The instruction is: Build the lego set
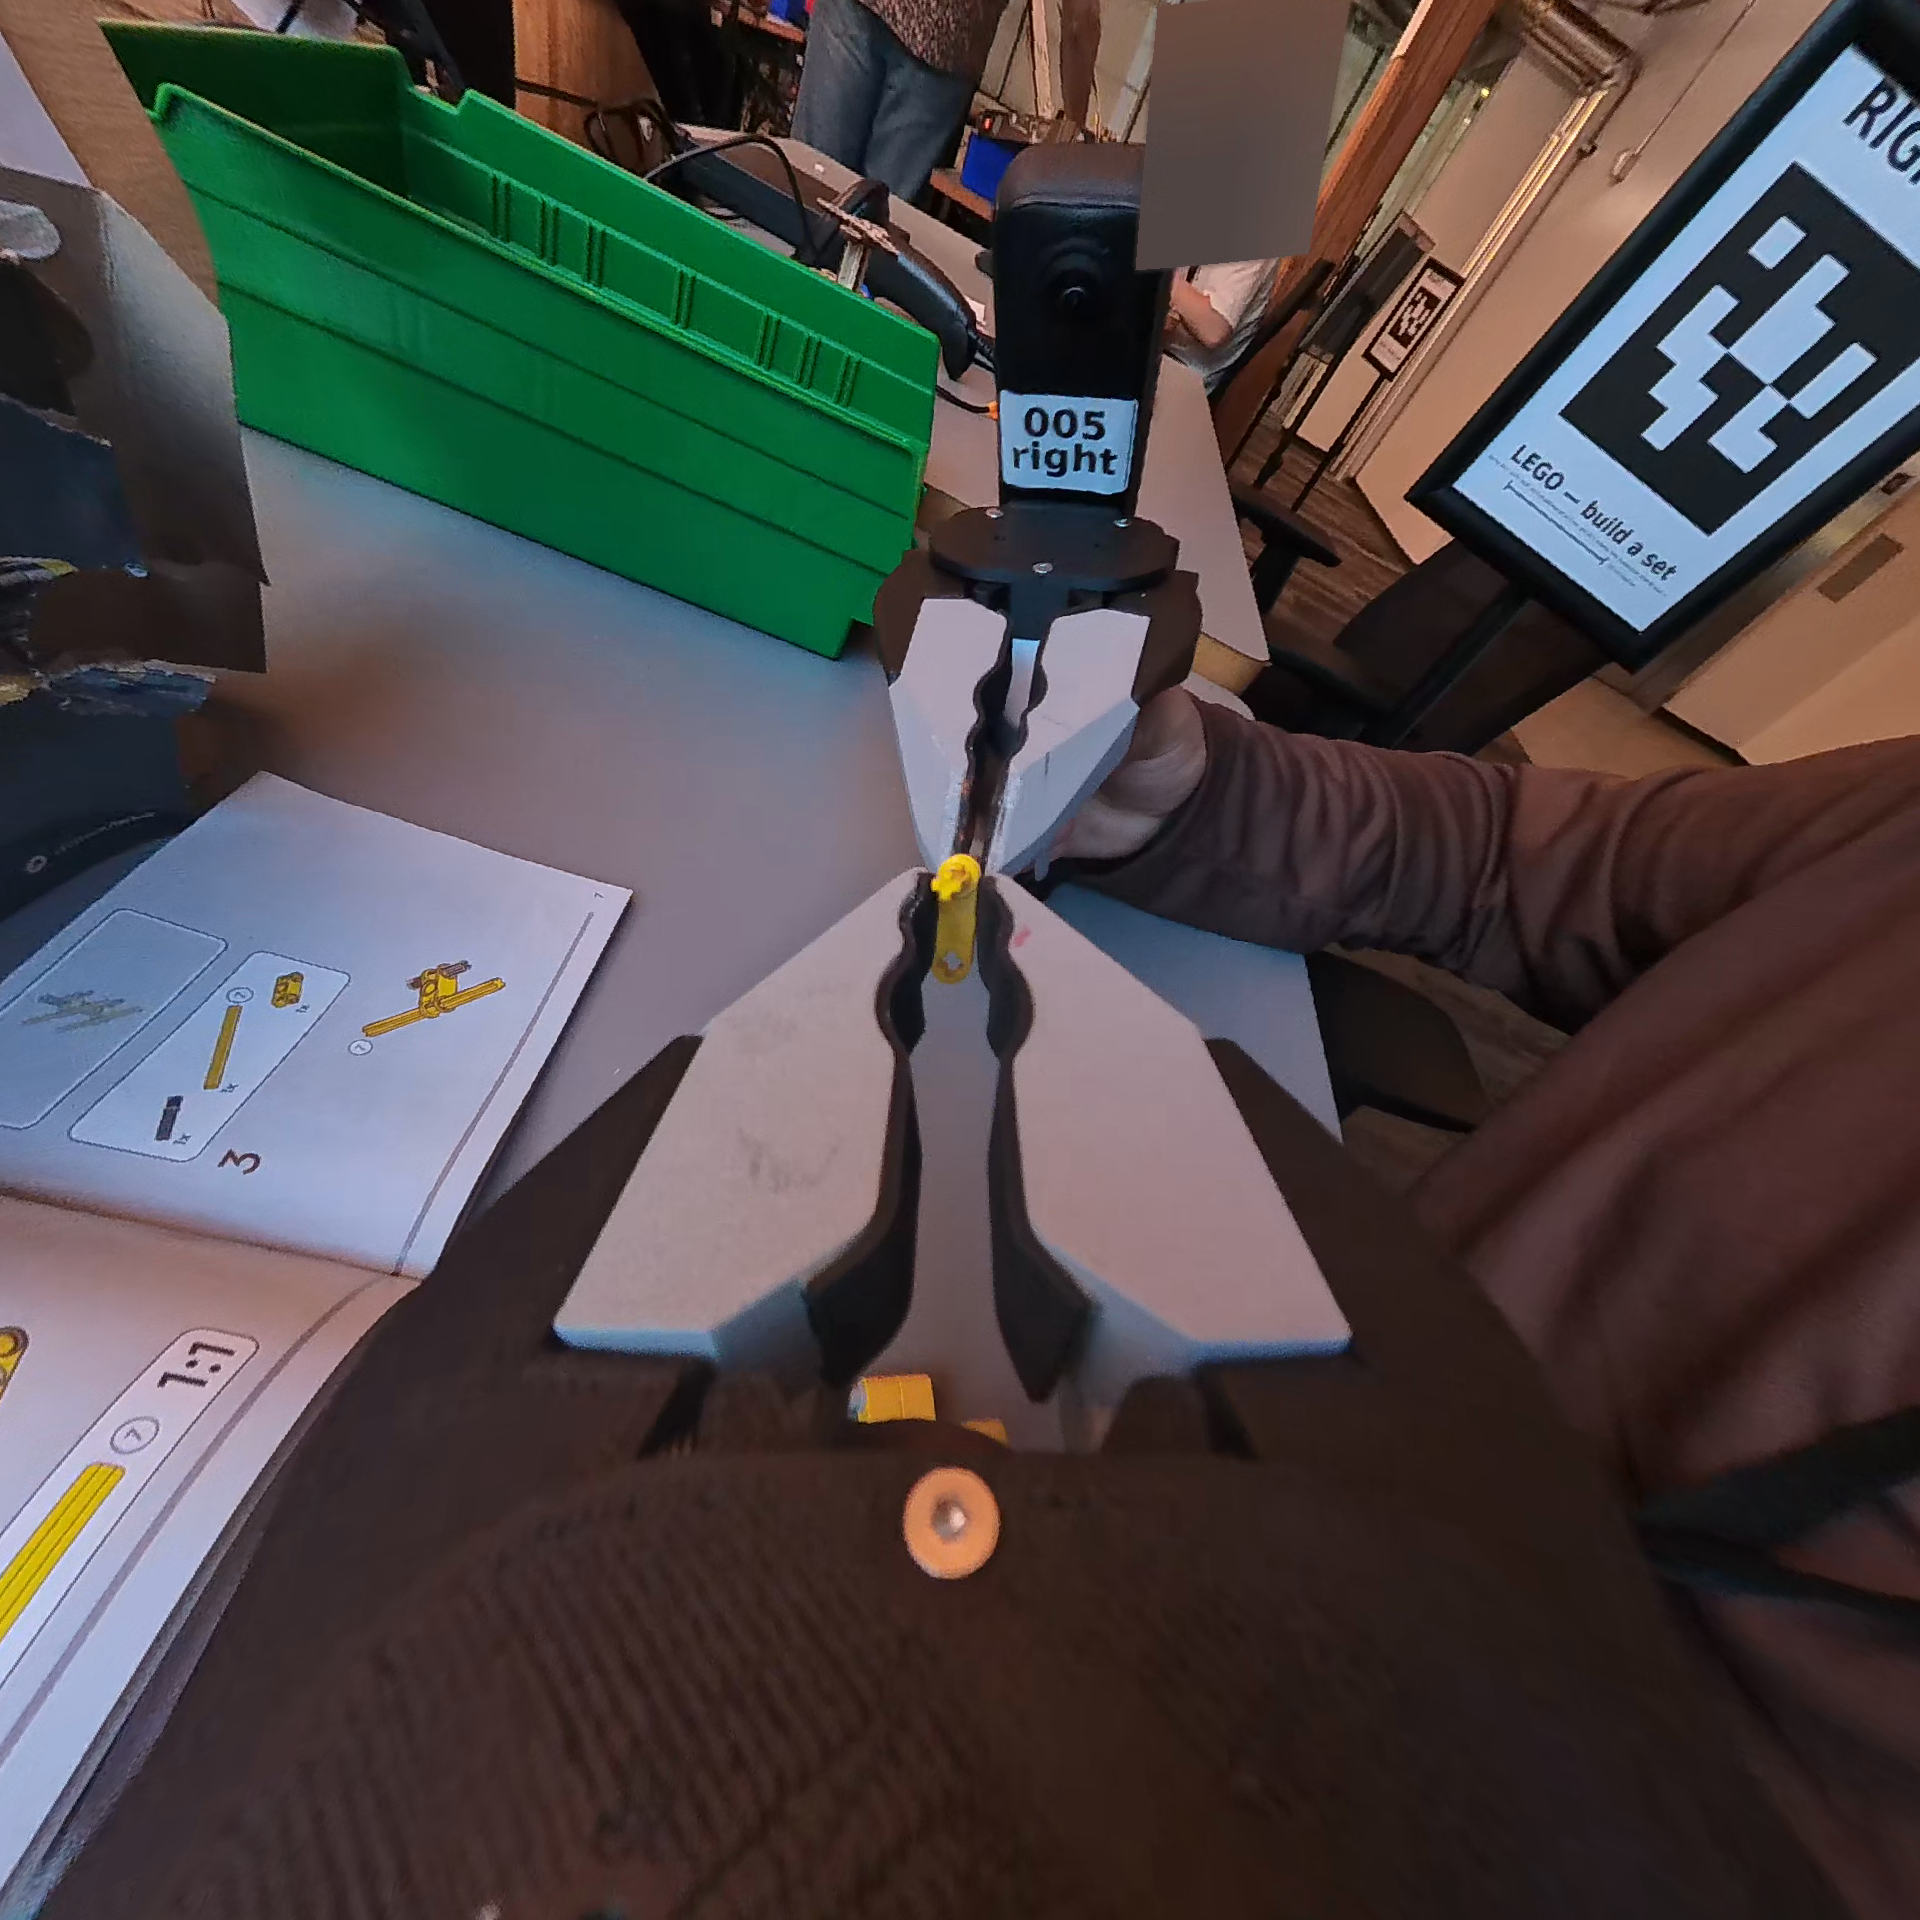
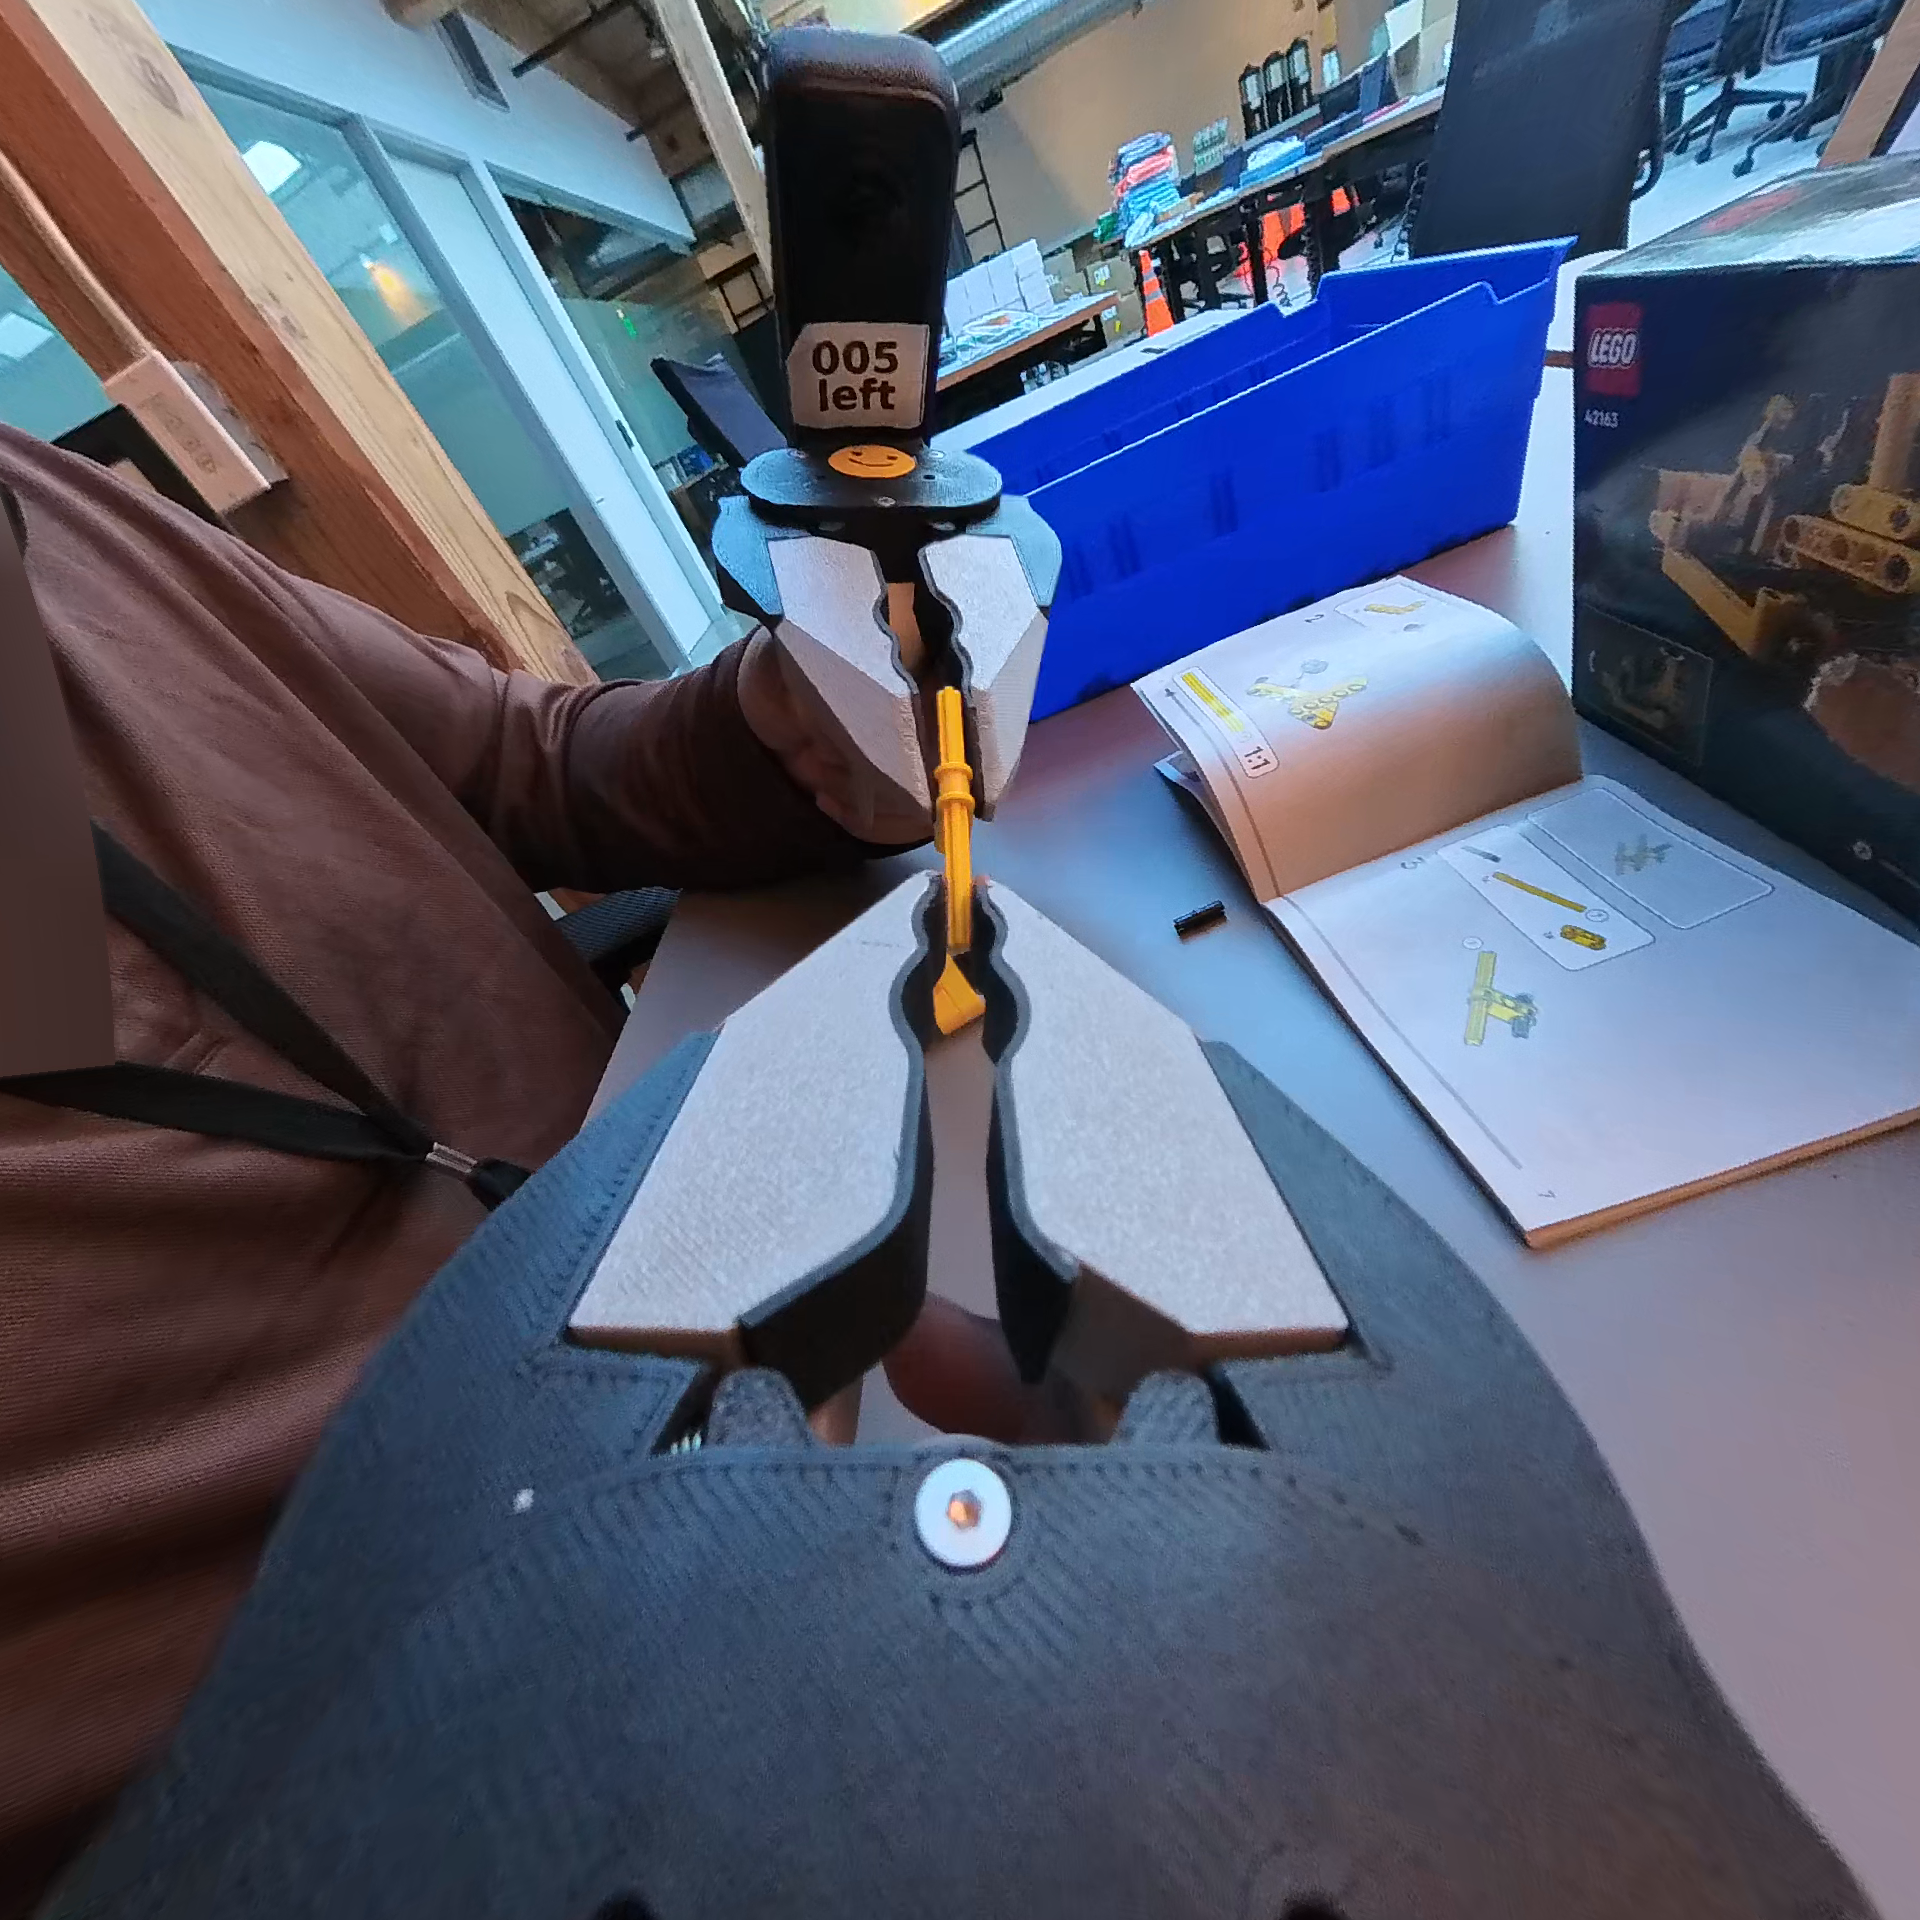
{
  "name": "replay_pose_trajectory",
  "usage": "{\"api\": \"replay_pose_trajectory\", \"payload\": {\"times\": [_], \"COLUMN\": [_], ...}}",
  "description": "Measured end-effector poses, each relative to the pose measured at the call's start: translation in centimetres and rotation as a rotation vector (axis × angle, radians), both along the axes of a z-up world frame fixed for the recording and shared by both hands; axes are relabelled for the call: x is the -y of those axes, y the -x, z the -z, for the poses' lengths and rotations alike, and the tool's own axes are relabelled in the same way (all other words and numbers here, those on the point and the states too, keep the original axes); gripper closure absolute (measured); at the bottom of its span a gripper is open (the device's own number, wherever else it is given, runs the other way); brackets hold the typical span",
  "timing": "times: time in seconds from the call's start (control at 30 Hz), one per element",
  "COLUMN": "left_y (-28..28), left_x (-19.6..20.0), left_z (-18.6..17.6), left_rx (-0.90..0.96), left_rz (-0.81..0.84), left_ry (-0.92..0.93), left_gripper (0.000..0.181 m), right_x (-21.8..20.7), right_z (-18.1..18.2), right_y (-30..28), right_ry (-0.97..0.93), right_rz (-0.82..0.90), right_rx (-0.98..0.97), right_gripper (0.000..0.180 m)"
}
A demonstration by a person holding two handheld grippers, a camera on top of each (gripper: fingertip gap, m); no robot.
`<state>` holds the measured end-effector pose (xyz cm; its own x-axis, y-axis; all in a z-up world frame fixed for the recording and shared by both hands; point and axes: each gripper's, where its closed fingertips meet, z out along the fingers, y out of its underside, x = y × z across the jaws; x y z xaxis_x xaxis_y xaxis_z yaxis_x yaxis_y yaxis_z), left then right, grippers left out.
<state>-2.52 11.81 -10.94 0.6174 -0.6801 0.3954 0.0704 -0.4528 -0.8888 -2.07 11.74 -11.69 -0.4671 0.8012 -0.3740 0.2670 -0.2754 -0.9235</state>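
Observation:
My two grippers meet tip to tip above the grey table (image 1: 644, 727). A thin yellow axle (image 2: 948, 748) runs between them. My left gripper (image 1: 951, 885) is shut on it; it also shows in the right wrist view (image 2: 951, 821), with the axle between its fingers. My right gripper (image 2: 954, 885) is shut on the axle's other end, where a small yellow connector (image 2: 956, 1003) sits inside the jaws. In the left wrist view the right gripper (image 1: 971, 847) faces me and the yellow piece (image 1: 951, 930) shows between my fingertips.
An open instruction booklet (image 2: 1558, 997) lies on the table, with a small black pin (image 2: 1198, 918) beside it. A blue bin (image 2: 1278, 457) and the set's box (image 2: 1745, 540) stand behind. A green bin (image 1: 582, 343) and a sign stand (image 1: 1714, 343) show in the left view. Loose yellow pieces (image 1: 894, 1397) lie under my left gripper. The grippers are tip to tip, or close to it.

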Motion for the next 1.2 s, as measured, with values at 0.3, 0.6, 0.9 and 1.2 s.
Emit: {"api": "replay_pose_trajectory", "payload": {"times": [0.3,0.6,0.9,1.2], "left_y": [-0.2,-0.2,-1.0,-0.5], "left_x": [0.0,0.0,0.3,0.0], "left_z": [0.3,0.6,1.3,-0.3], "left_rx": [0.002,-0.005,-0.016,-0.063], "left_rz": [0.006,0.008,0.044,-0.008], "left_ry": [0.017,0.027,0.055,-0.035], "left_gripper": [0.175,0.175,0.174,0.175], "right_x": [0.0,0.1,0.6,0.3], "right_z": [0.1,0.3,0.4,-1.0], "right_y": [0.0,0.1,0.1,0.4], "right_ry": [0.003,0.006,0.01,-0.015], "right_rz": [-0.004,-0.007,-0.024,0.001], "right_rx": [0.01,0.017,0.019,-0.045], "right_gripper": [0.179,0.179,0.178,0.179]}}
